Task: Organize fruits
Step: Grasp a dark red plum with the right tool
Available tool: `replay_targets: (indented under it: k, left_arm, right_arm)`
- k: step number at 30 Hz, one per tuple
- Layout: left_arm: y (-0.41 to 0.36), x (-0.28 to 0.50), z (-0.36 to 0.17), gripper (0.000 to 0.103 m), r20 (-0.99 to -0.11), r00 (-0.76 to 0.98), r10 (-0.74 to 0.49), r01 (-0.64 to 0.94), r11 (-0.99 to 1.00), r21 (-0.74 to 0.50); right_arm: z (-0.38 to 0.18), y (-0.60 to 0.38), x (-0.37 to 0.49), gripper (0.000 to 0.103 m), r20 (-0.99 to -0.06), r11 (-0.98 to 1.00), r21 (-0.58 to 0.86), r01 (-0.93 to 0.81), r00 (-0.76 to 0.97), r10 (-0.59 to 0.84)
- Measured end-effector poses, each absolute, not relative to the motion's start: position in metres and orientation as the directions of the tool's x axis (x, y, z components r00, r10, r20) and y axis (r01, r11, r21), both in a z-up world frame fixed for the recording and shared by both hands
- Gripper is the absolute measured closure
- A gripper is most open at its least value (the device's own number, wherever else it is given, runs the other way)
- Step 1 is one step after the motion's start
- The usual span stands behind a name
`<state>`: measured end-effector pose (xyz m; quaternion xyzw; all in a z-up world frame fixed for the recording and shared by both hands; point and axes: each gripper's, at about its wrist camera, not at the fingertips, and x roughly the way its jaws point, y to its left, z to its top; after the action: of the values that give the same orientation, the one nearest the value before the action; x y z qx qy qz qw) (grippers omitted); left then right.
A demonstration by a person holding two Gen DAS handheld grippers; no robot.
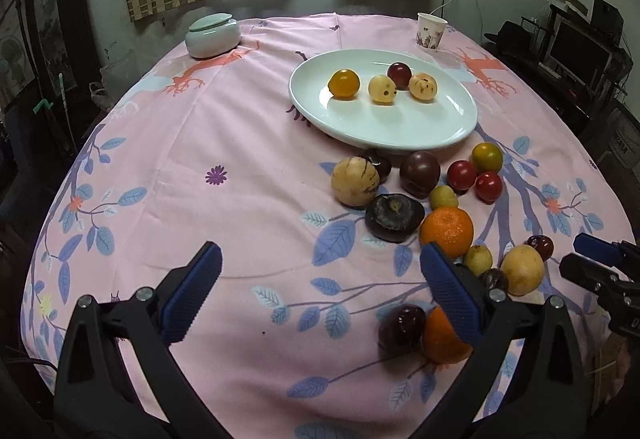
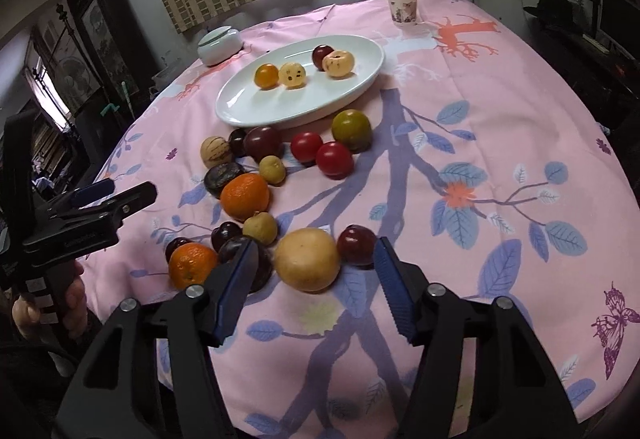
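Right tongs, released, lined up on the near yellow fruit; next, clench and carry to the plate. Left tongs hung released.

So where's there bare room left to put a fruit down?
The plate's near half is bare; its four fruits sit along the far side. The cloth left of the plate, out to the jar, is free too. Crowded: the pile just below the plate.
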<state>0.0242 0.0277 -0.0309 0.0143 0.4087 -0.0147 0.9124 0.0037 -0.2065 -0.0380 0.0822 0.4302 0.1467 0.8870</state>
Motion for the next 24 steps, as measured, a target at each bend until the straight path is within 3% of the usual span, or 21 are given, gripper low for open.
replay_targets:
  k: [5, 12, 13, 14, 24]
  left_arm:
    - [0.03, 0.022, -0.035, 0.002, -0.761, 0.649, -0.027, 0.038, 0.999, -0.003]
    - [0.029, 0.025, -0.039, 0.002, -0.772, 0.635, -0.044, 0.043, 0.999, -0.021]
    - [0.028, 0.026, -0.04, 0.002, -0.773, 0.632, -0.046, 0.047, 0.999, -0.021]
    - [0.027, 0.026, -0.041, 0.002, -0.775, 0.63, -0.049, 0.051, 0.998, -0.021]
    - [0.033, 0.04, -0.045, 0.002, -0.795, 0.603, -0.071, 0.035, 0.997, -0.063]
  right_arm:
    - [-0.05, -0.22, 0.015, 0.059, -0.764, 0.959, 0.249, -0.131, 0.582, 0.278]
    - [-0.073, -0.225, 0.036, 0.062, -0.779, 0.942, 0.31, -0.125, 0.536, 0.327]
    - [-0.074, -0.224, 0.039, 0.071, -0.772, 0.937, 0.322, -0.133, 0.536, 0.341]
    - [-0.073, -0.222, 0.04, 0.073, -0.766, 0.932, 0.331, -0.147, 0.535, 0.356]
    - [-0.039, -0.22, 0.027, 0.073, -0.724, 0.947, 0.284, -0.15, 0.614, 0.314]
